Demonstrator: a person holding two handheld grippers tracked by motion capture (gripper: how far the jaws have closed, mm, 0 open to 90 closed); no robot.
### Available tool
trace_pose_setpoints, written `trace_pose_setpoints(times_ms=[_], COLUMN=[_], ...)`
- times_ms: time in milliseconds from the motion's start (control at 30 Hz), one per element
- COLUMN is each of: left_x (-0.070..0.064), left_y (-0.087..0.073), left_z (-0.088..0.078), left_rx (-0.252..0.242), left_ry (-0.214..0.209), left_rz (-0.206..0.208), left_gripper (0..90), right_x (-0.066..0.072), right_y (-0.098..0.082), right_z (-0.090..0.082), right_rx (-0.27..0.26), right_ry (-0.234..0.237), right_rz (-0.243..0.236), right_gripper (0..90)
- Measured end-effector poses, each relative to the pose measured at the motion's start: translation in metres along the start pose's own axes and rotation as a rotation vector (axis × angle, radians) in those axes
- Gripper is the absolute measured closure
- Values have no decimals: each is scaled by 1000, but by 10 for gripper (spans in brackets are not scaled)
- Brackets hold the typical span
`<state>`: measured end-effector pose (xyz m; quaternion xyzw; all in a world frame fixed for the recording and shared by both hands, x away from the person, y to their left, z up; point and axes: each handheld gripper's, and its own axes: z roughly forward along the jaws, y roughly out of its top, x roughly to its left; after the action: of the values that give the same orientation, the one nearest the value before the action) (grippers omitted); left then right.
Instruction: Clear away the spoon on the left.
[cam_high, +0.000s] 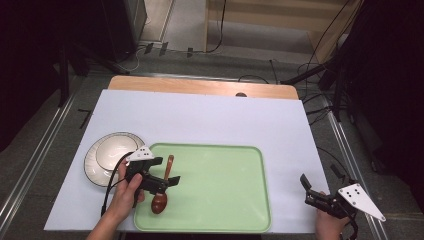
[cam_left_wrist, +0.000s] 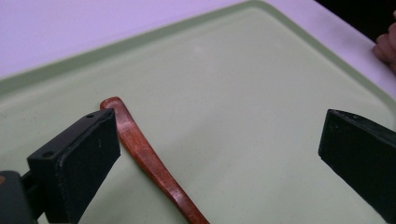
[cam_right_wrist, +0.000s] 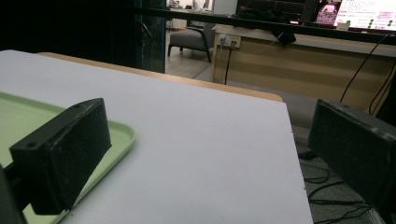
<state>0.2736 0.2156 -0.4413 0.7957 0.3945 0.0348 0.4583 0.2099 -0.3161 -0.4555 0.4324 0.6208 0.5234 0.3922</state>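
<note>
Bare tray (cam_high: 220, 185) floor right of wooden spoon (cam_high: 163, 188).

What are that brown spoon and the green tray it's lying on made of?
The spoon looks like wood with a glossy reddish-brown lacquer; its handle shows a sheen. The tray seems to be matte plastic: one even pale green, with rounded moulded rims.

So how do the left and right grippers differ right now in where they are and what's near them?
The left gripper is over the green tray, beside the wooden spoon; the right gripper is off the tray, at the table's right edge. The spoon's handle runs right beside one left-gripper pad; between the right gripper's pads there is only bare table. Both stand wide open, holding nothing.
</note>
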Motion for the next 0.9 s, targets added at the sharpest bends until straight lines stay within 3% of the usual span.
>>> trace_pose_setpoints(times_ms=[633, 900], left_x=[-5, 0], left_y=[3, 3], left_z=[-25, -41], left_rx=[-90, -149], left_ry=[-46, -29], left_rz=[4, 2], left_gripper=[0, 0], right_x=[0, 0], right_y=[0, 0], right_z=[0, 0], right_rx=[-1, -3], right_ry=[0, -1], right_rz=[1, 1], right_gripper=[0, 0])
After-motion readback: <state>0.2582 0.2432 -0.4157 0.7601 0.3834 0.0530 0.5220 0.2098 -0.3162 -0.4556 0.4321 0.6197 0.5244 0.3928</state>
